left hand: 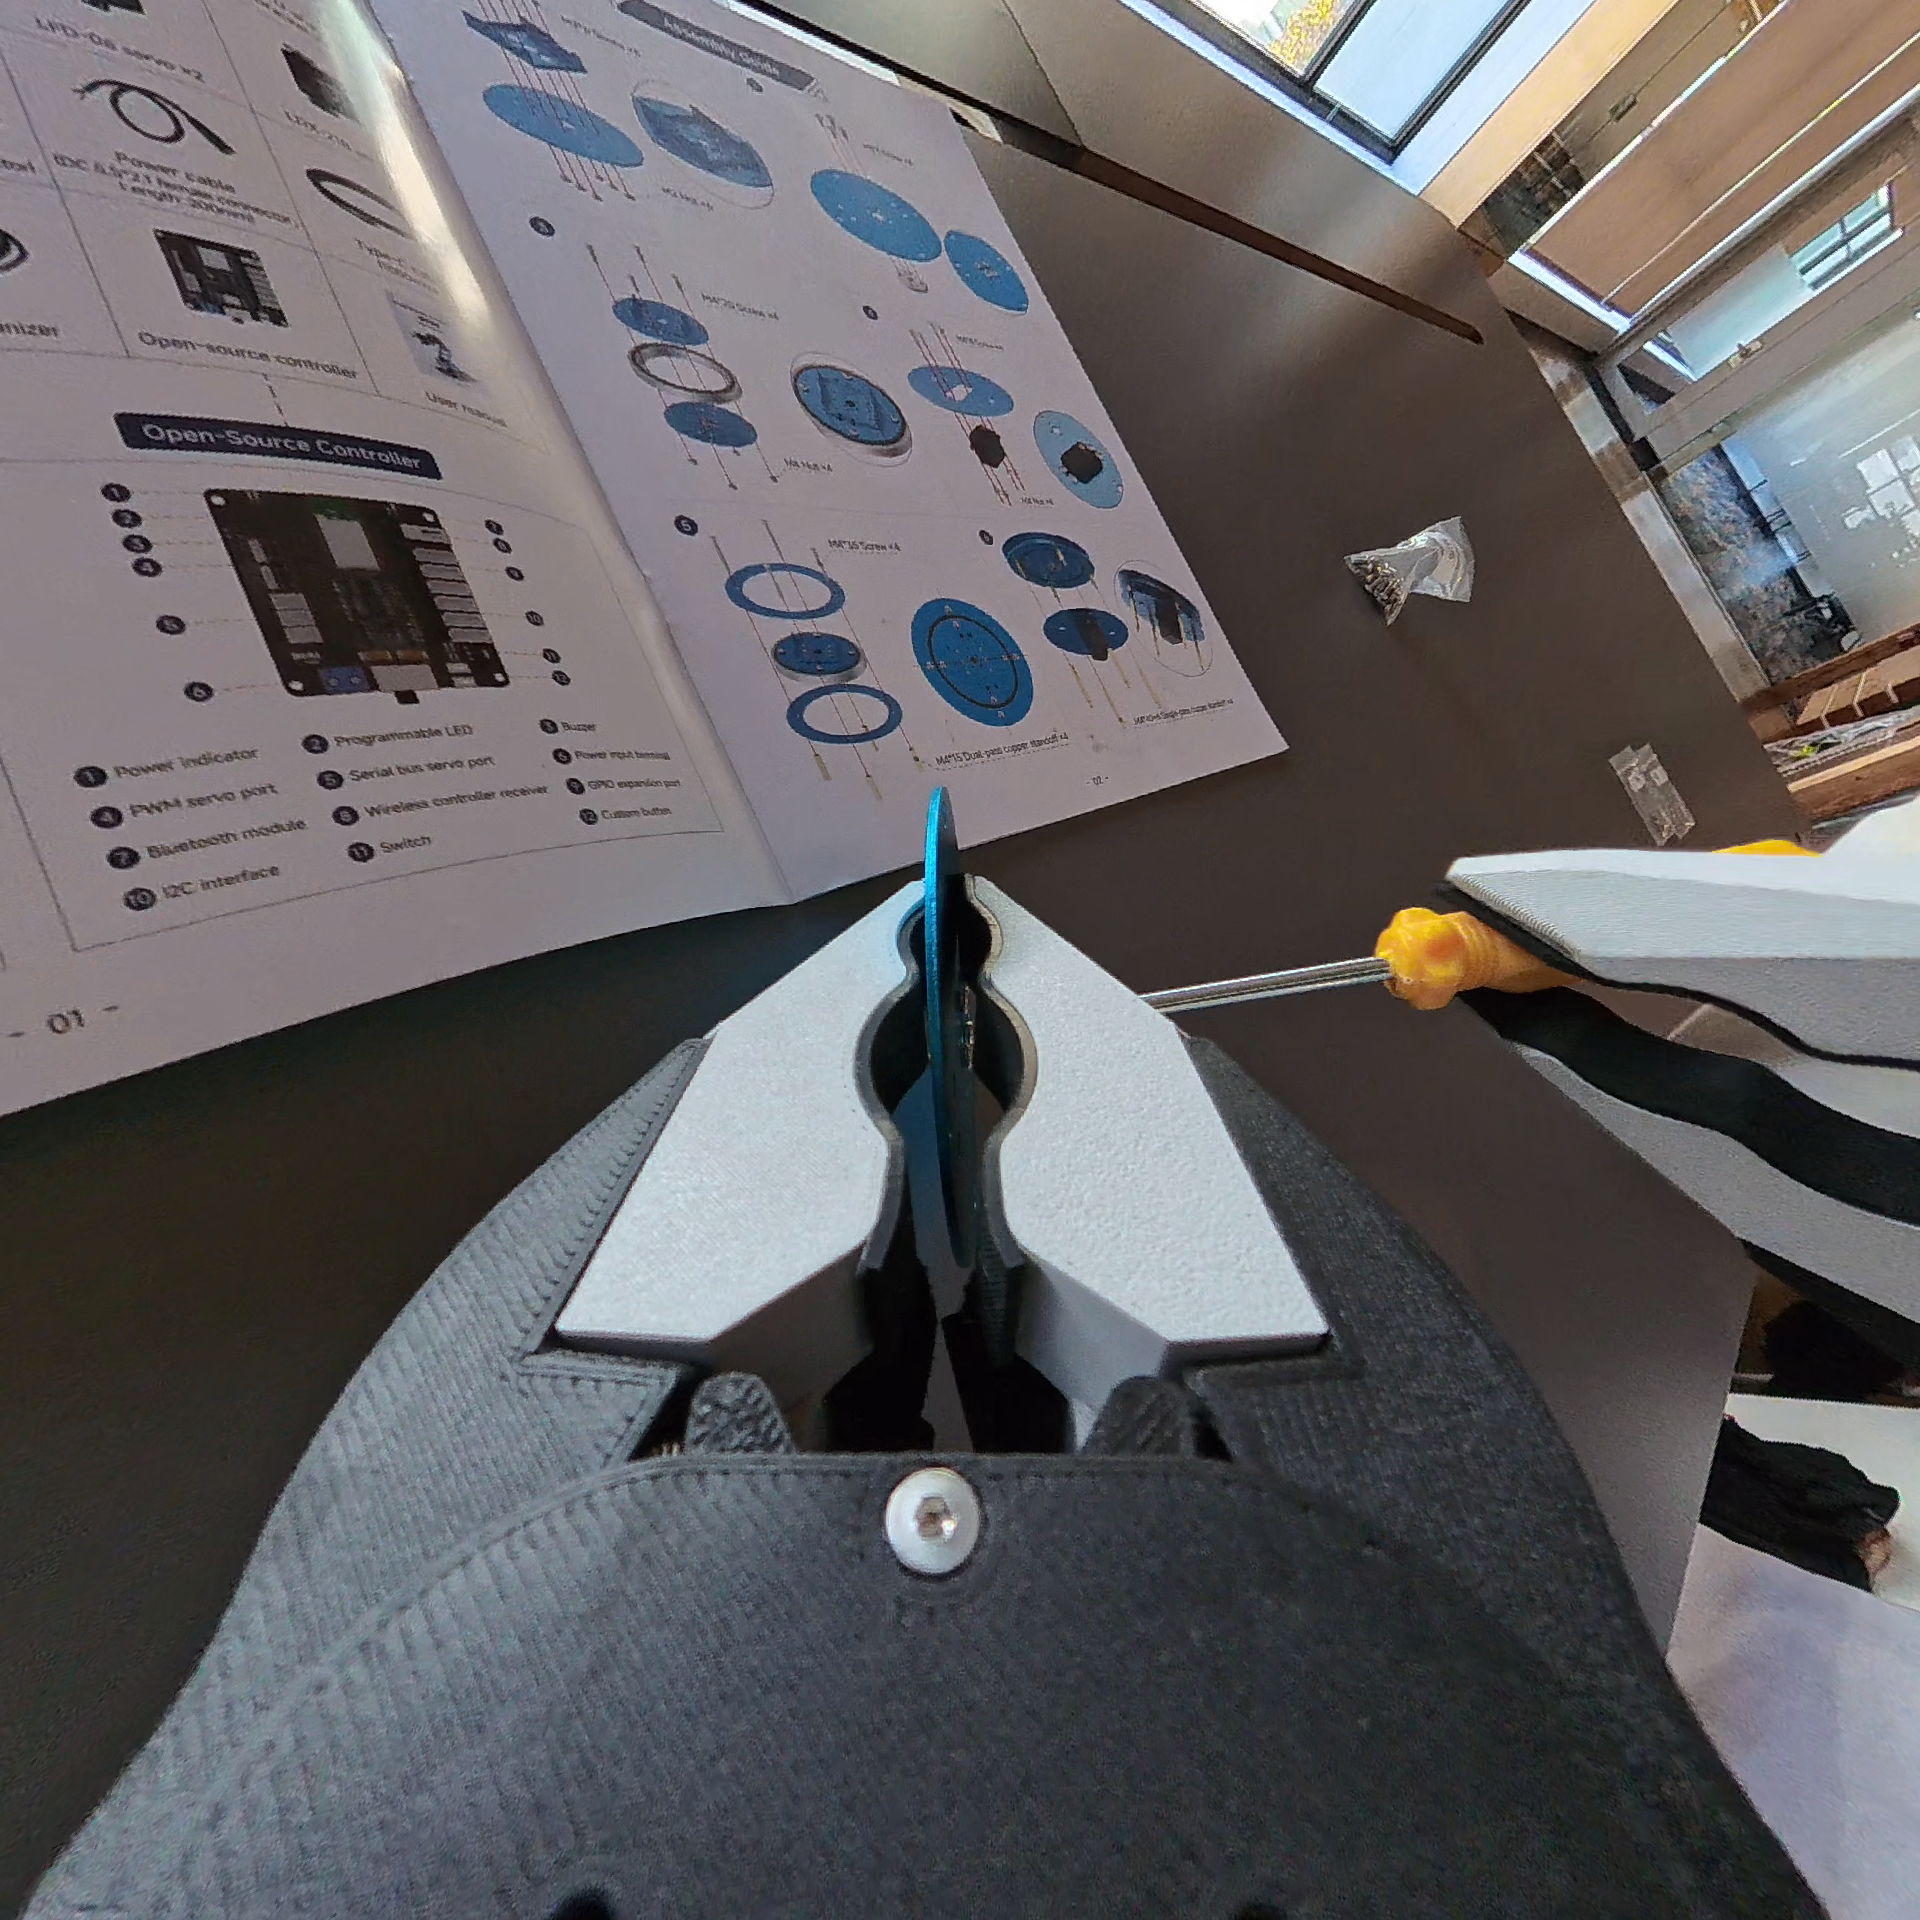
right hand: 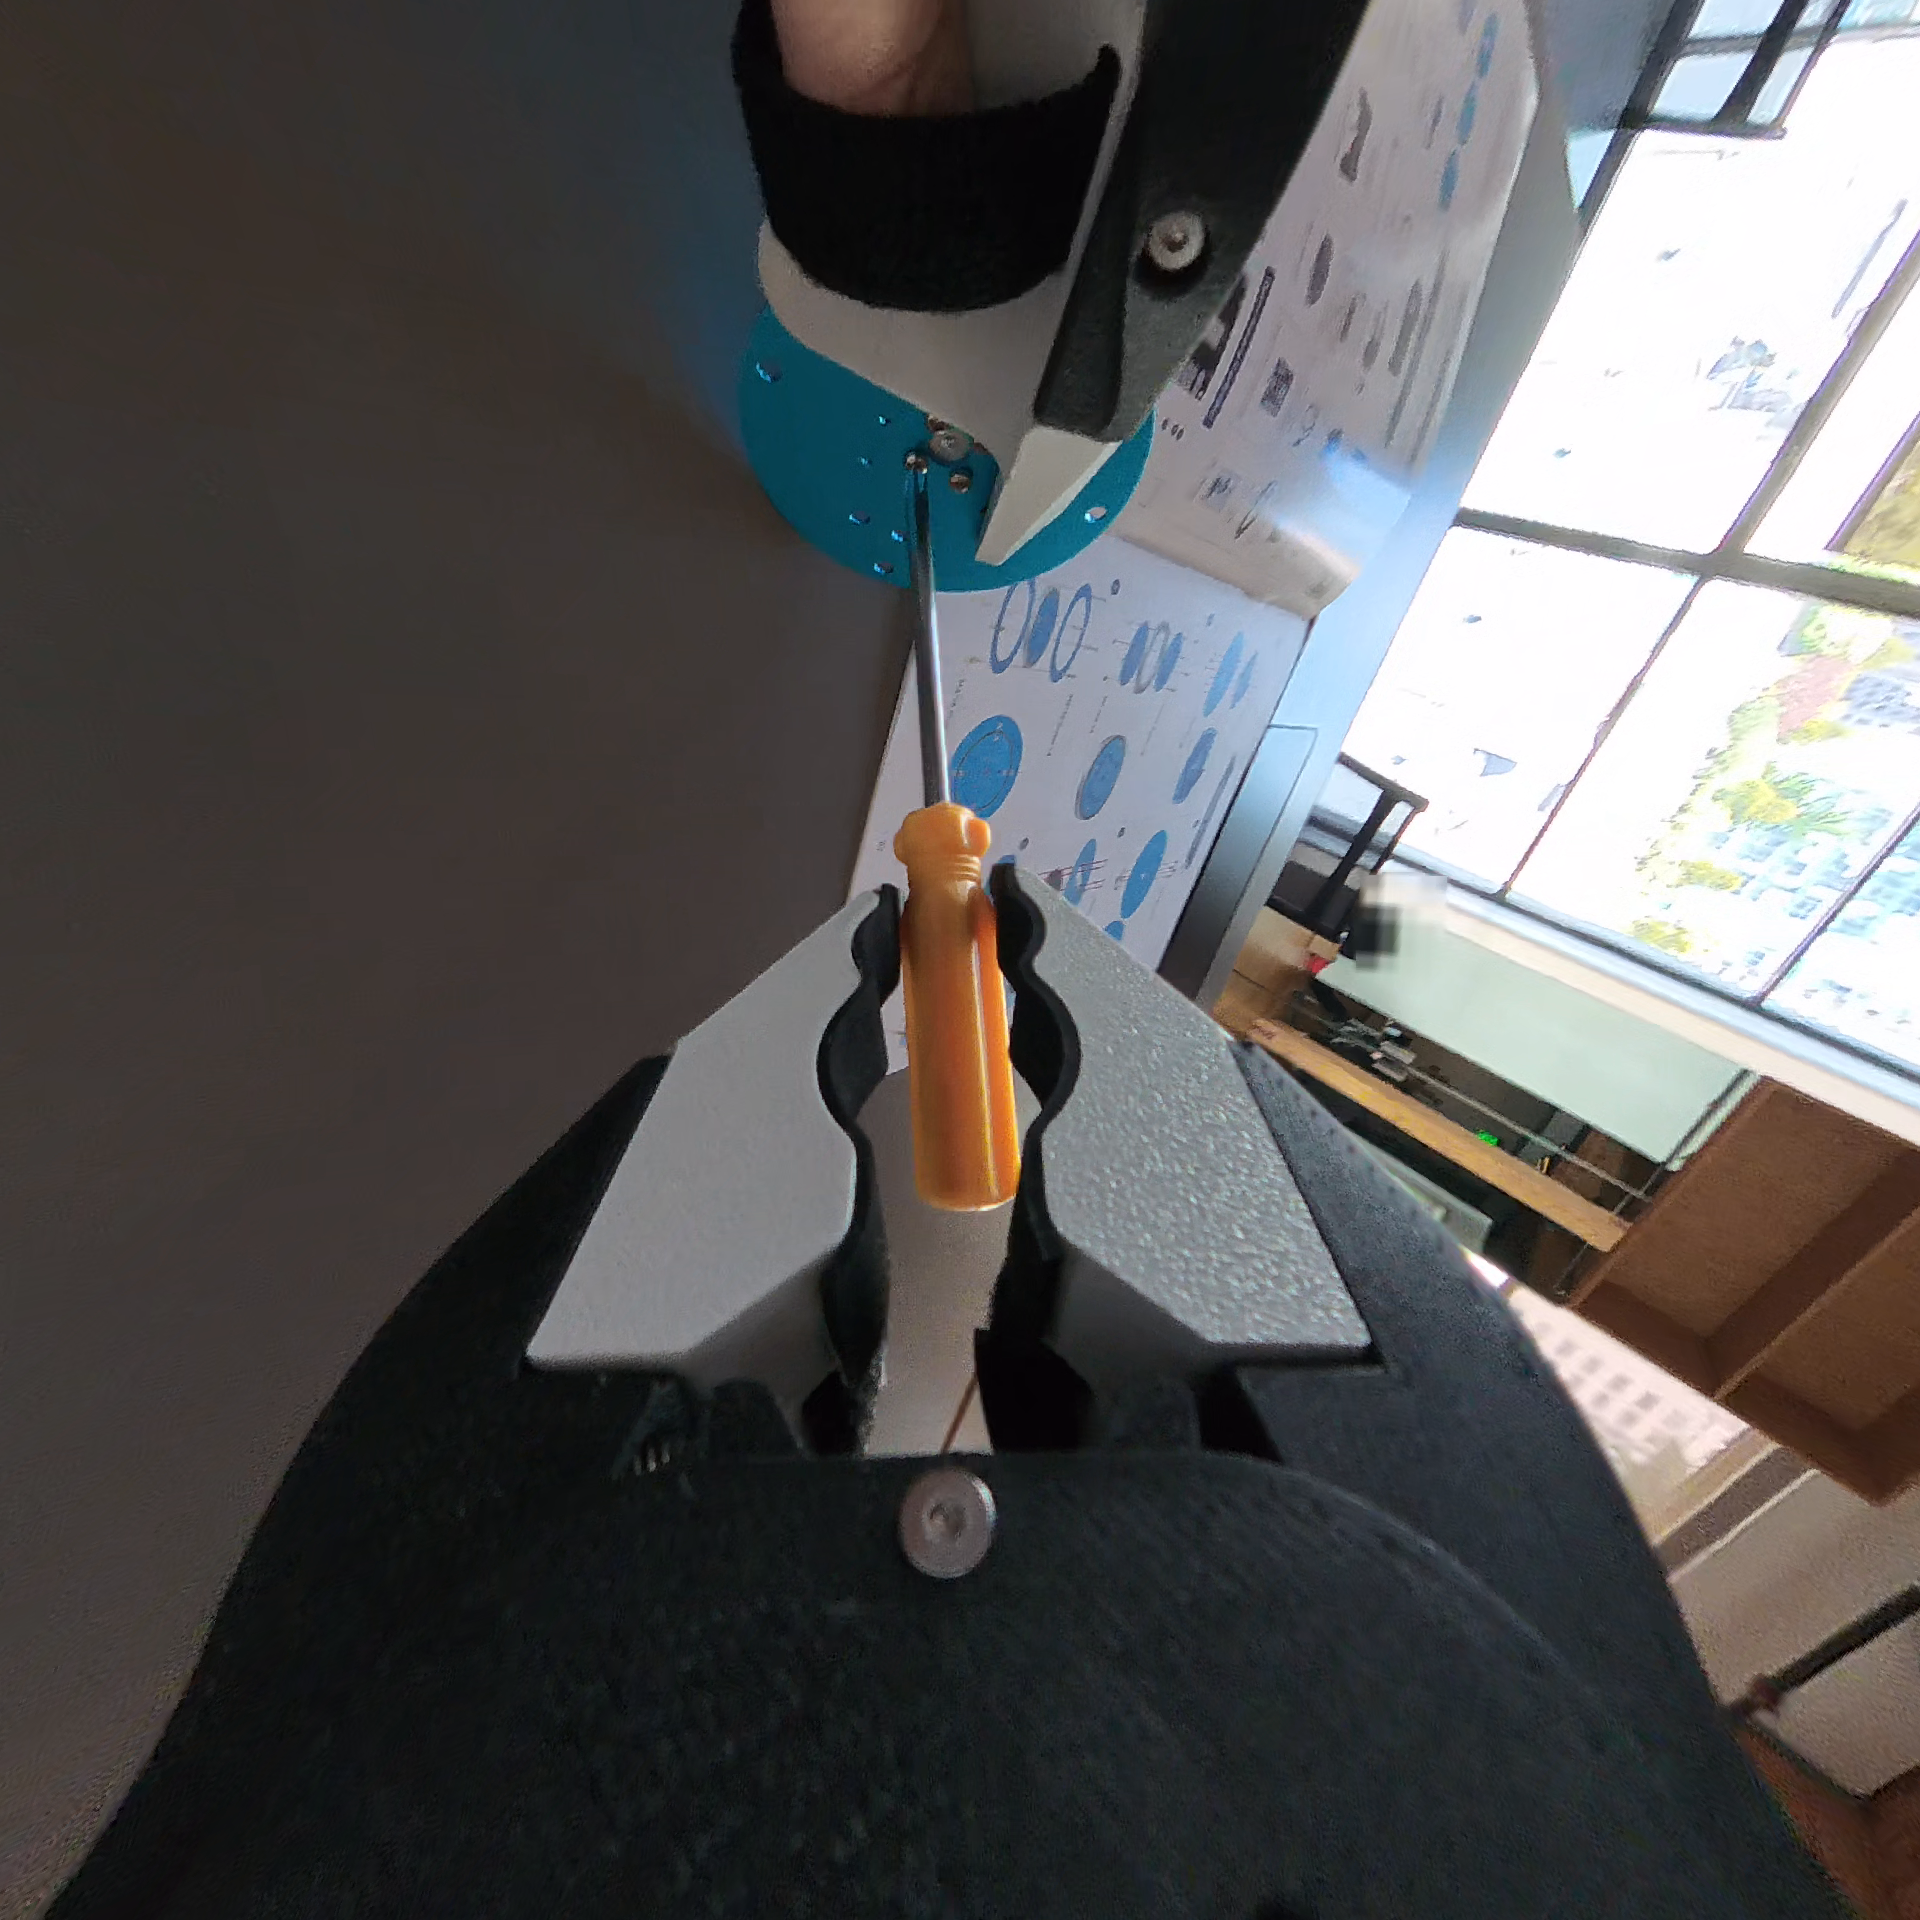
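The left tool (left hand: 940, 914) grips a blue disc (right hand: 831, 457) edge-on above the surface (left hand: 1351, 416), while the right tool (right hand: 940, 914), from 3 o'clock, clamps an orange screwdriver (right hand: 954, 1029) whose tip meets a screw; keeping the shaft square to the disc seems advisable.

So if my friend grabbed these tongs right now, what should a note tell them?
Left tongs: shut on the flat round blue metal plate, held on edge above the dark table.
Right tongs: shut on the orange-handled screwdriver; its tip sits at a small silver screw near the plate's middle.
Nearby: open white instruction booklet, small clear bag of screws.
Whether the screw is tight can't be seen.
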